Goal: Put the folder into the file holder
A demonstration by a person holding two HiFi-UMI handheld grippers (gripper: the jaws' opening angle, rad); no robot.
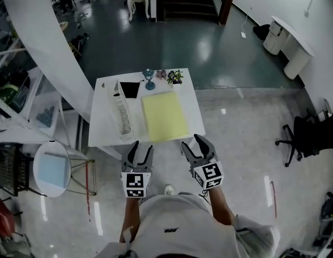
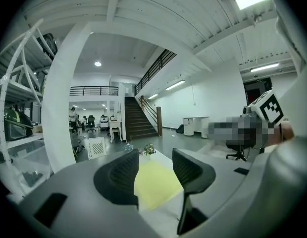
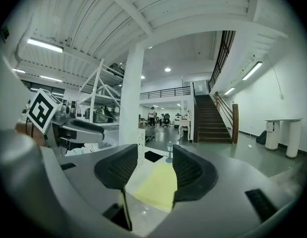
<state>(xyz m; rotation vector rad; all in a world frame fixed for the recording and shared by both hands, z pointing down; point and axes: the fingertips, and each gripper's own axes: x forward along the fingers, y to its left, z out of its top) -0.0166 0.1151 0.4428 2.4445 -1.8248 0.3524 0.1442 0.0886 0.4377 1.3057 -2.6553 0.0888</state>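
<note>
Left tongs (image 1: pixel 140 145) and right tongs (image 1: pixel 195 142) hover slightly open, empty, near the folder (image 1: pixel 164 116) flat on the surface (image 1: pixel 105 129).

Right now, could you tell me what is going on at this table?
A person stands at the near edge of a white table, a gripper in each hand. The left gripper and the right gripper are both open and empty, aimed toward the yellow folder, which lies flat. The white file holder sits to the folder's left.
</note>
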